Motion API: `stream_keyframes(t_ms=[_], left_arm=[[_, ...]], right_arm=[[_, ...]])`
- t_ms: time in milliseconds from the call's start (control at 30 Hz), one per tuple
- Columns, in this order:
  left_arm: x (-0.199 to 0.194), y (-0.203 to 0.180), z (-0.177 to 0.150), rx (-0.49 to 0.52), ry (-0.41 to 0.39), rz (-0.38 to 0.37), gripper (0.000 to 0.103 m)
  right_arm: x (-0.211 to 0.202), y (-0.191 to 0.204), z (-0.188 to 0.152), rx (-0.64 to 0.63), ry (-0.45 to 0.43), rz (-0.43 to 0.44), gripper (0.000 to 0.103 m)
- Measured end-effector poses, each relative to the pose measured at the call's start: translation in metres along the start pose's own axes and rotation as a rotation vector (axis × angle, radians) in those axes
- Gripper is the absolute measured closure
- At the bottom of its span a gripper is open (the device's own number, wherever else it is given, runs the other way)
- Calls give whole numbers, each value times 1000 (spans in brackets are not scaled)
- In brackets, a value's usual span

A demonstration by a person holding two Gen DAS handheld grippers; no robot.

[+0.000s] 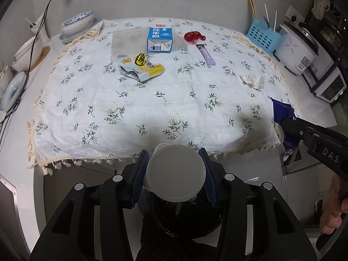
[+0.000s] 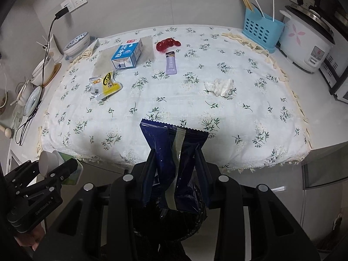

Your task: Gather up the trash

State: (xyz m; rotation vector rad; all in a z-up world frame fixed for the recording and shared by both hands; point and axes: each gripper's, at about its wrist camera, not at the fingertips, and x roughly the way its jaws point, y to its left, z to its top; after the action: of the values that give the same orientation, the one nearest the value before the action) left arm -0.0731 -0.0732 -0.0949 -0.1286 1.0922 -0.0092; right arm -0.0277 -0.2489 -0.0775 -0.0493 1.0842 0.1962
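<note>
Both hands hold their loads just off the near edge of the floral tablecloth [image 1: 152,100], above a black trash bag [image 2: 184,224] directly below the fingers. The left gripper [image 1: 174,174] is clamped on a white-capped bottle [image 1: 176,171], cap toward the camera; the right gripper [image 2: 177,169] pinches a dark blue snack wrapper [image 2: 174,152], its long axis running away from the fingers. Each probably needs only a drop.

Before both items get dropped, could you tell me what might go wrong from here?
1. The left claw pinches the white bottle only by its round sides; it could slip and miss the black bag below.
2. The blue wrapper in the right claw is limp and may cling to a pad on release.
3. The cloth's fringe hangs near both claws and could snag.
</note>
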Motion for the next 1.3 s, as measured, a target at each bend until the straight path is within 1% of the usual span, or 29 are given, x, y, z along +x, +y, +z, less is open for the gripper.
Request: stream_keyframes(t_ms=[333, 600, 933, 1000, 1067, 1300], left_arm=[[-1, -7, -25, 16, 18, -10, 57], [8, -12, -43, 29, 38, -14, 57], [26, -11, -62, 30, 53, -32, 57], [30, -12, -65, 36, 50, -29, 57], [37, -10, -69, 29, 55, -41, 57], [60, -7, -83, 33, 74, -34, 57]], right_arm=[[-2, -7, -35, -6, 13, -1, 69], [2, -7, -59, -15, 32, 1, 69], [15, -5, -85, -24, 60, -10, 69], [19, -6, -90, -18, 60, -11, 69], [22, -6, -94, -14, 57, -9, 69], [45, -9, -111, -22, 71, -8, 69]])
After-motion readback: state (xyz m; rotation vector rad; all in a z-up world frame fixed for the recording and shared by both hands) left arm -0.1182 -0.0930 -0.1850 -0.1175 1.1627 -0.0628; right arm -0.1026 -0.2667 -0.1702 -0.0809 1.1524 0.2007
